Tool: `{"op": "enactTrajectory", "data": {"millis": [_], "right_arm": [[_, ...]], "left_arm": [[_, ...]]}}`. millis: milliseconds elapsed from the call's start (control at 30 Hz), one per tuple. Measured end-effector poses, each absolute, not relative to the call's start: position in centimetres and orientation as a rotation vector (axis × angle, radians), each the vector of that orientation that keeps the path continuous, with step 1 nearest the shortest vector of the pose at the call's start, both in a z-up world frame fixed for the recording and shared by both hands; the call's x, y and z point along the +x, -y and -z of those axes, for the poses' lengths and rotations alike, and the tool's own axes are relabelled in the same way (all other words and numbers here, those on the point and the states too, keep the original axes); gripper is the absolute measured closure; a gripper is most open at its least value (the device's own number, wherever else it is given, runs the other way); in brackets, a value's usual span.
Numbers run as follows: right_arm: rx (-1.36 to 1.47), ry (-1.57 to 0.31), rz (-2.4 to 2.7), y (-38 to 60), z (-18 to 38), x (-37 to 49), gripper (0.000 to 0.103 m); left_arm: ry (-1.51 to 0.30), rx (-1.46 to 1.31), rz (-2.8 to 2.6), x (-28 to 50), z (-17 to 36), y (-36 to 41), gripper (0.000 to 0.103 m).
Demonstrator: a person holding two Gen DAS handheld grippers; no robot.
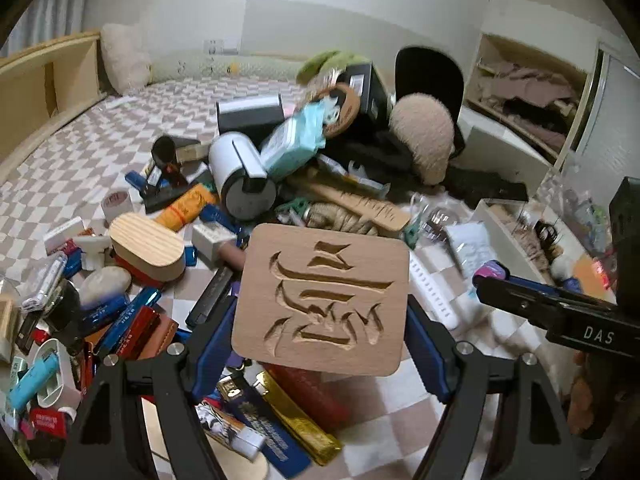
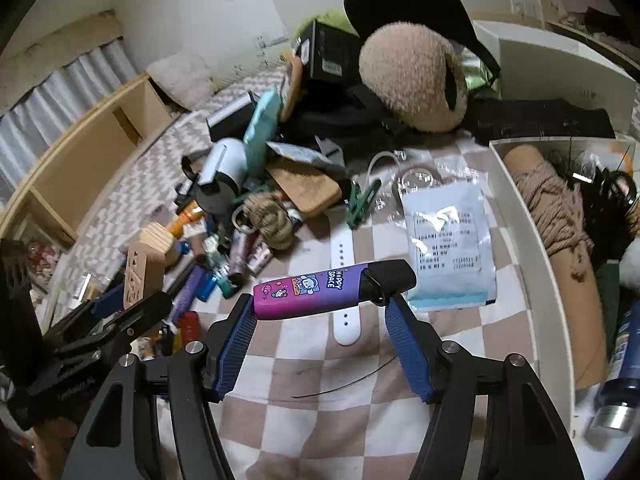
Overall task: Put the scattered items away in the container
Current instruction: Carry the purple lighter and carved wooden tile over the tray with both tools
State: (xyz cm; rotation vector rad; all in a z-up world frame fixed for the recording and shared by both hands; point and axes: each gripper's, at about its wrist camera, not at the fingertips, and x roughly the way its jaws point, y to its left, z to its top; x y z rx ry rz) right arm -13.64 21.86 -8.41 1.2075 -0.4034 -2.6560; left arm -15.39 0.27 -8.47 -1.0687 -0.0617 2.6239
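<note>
Left claw clamps one carved wooden plaque above the bed's clutter. Right claw grips one purple device beside the white container.

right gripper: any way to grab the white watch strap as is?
Probably not yet. The right gripper is shut on the purple lighter, so its jaws are taken. The white watch strap lies uncovered on the checked cloth just beneath; dropping the lighter first would free the way.

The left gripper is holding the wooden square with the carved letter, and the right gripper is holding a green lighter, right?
Not quite. The right gripper holds a purple lighter, not a green one, as the right wrist view shows. The left gripper does hold the carved wooden square.
</note>
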Motion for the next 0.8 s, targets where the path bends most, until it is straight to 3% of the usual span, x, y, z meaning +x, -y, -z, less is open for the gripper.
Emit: {"op": "enactTrajectory", "data": {"millis": [400,800], "right_arm": [[1.027,0.406,2.776,-27.8,2.1,-12.0,0.036],[1.127,0.447,2.918,-41.9,0.0,-11.2,0.036]], "left_arm": [[0.040,-0.918,-2.567,-14.5,4.6,-6.2,0.024],[-0.008,-0.795,-2.404,-14.6,1.2,-16.8,0.024]]}}
